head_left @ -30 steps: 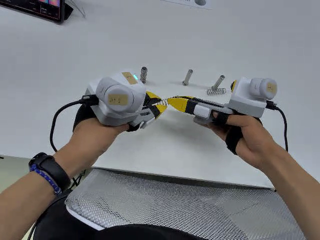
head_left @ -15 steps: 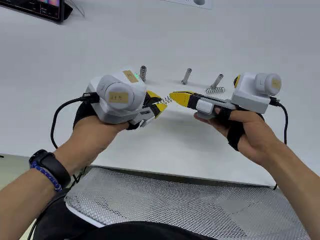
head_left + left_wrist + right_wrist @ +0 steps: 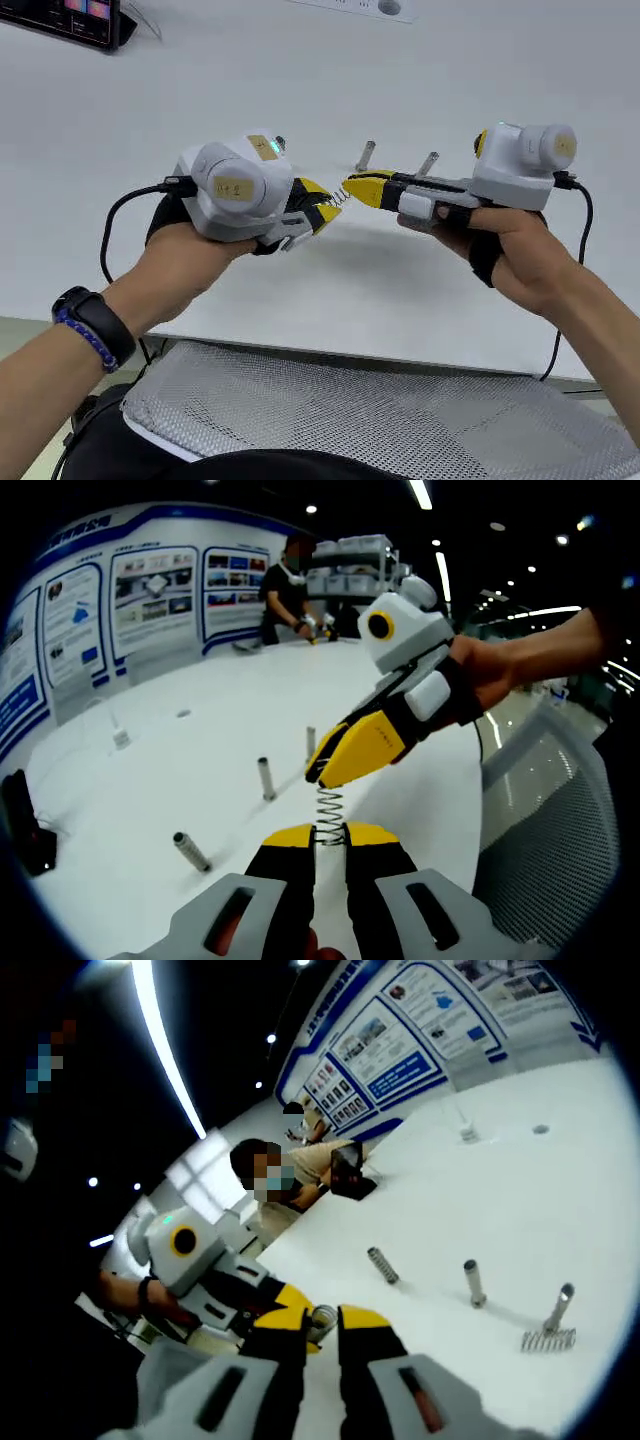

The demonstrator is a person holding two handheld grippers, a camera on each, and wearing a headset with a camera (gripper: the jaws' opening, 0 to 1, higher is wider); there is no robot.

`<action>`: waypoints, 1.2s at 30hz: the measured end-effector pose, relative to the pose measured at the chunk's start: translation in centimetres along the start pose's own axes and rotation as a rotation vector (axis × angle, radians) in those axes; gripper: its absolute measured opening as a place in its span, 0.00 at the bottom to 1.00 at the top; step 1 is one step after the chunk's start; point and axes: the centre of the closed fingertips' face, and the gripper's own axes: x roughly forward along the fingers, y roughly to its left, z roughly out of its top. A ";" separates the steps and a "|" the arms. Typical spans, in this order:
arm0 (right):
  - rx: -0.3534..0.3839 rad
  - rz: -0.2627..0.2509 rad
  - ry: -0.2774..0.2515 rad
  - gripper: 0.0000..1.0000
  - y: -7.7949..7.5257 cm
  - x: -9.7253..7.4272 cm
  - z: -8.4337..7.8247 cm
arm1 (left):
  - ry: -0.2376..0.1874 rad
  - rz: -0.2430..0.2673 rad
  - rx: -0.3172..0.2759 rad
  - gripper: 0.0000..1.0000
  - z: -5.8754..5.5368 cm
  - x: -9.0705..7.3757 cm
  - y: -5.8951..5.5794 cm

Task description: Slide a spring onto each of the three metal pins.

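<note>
The spring [image 3: 335,199] is held in the air above the near part of a white table [image 3: 380,290], between the two grippers. The tabletop is plain and matte. A dark screen [image 3: 60,18] stands at its far left corner, and a grey mesh chair back [image 3: 400,415] lies below the near edge. Blue-and-white wall posters [image 3: 150,585] line the room under a dark ceiling with strip lights, and a person [image 3: 285,580] stands at the table's far end.

The spring is a short, thin steel coil, stretched straight. The left gripper [image 3: 320,204] has its jaws almost together, nipping one end of the spring. The right gripper [image 3: 350,188] meets the other end, and its tips seem to pinch it, though the narrow gap makes this hard to judge.

Further back, the left pin [image 3: 381,1264] wears a fitted spring. The middle pin [image 3: 365,155] stands bare. The right pin [image 3: 427,163] leans, with a loose spring [image 3: 548,1339] lying at its foot.
</note>
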 end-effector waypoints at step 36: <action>-0.733 0.202 0.627 0.13 2.6 -2.5 0.7 | -0.142 -0.189 0.054 0.10 5.3 0.4 -2.3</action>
